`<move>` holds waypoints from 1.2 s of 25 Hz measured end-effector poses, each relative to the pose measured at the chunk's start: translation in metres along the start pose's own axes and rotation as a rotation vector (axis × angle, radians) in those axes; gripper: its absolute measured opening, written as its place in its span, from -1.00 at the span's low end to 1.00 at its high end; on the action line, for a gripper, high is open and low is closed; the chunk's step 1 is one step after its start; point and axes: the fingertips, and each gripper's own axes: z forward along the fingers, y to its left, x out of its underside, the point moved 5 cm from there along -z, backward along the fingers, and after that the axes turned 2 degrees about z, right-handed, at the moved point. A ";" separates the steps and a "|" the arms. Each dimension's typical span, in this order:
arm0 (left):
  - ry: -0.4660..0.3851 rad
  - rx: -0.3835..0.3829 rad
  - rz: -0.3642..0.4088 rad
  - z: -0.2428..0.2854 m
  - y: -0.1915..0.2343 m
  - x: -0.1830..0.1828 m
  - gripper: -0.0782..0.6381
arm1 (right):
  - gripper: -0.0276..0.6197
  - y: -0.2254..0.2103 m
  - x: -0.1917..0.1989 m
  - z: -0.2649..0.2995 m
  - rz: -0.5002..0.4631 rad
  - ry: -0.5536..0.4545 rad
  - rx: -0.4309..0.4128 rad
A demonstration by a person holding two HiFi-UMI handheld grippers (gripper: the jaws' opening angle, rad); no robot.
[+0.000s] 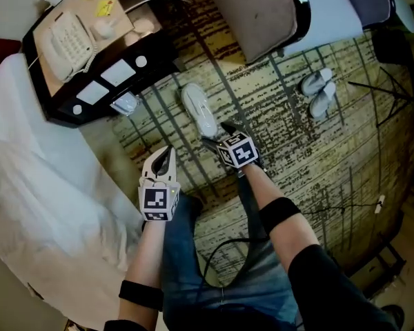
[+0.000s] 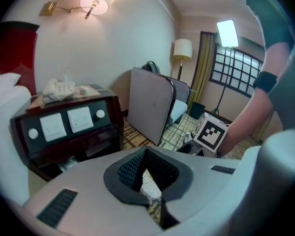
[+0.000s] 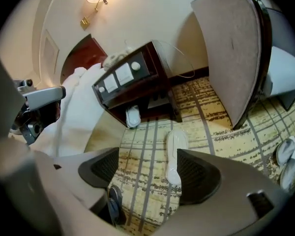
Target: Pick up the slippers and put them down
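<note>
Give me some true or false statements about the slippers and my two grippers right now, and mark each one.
1. The right gripper has its jaws apart. True.
2. The left gripper is clamped on a slipper. False: its jaws are shut with nothing held between them.
3. A single white slipper lies on the carpet just ahead of the right gripper. True.
4. The pair of slippers sits on the bed. False: the pair lies on the carpet, far from both grippers.
5. A telephone stands on the nightstand. True.
</note>
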 end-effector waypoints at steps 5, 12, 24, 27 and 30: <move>0.011 0.035 0.048 0.100 -0.001 0.073 -0.78 | 0.30 -0.066 0.048 0.087 0.037 0.036 -0.034; 0.041 0.069 0.077 0.190 -0.004 0.154 -0.78 | 0.30 -0.129 0.098 0.169 0.110 0.020 -0.111; 0.080 0.054 0.092 0.255 0.023 0.235 -0.78 | 0.19 -0.169 0.131 0.258 0.206 -0.048 -0.213; 0.095 0.042 0.080 0.258 0.030 0.244 -0.78 | -0.05 -0.169 0.136 0.267 0.182 -0.026 -0.202; 0.101 0.036 0.067 0.258 0.033 0.247 -0.78 | -0.26 -0.174 0.136 0.270 0.207 -0.031 -0.194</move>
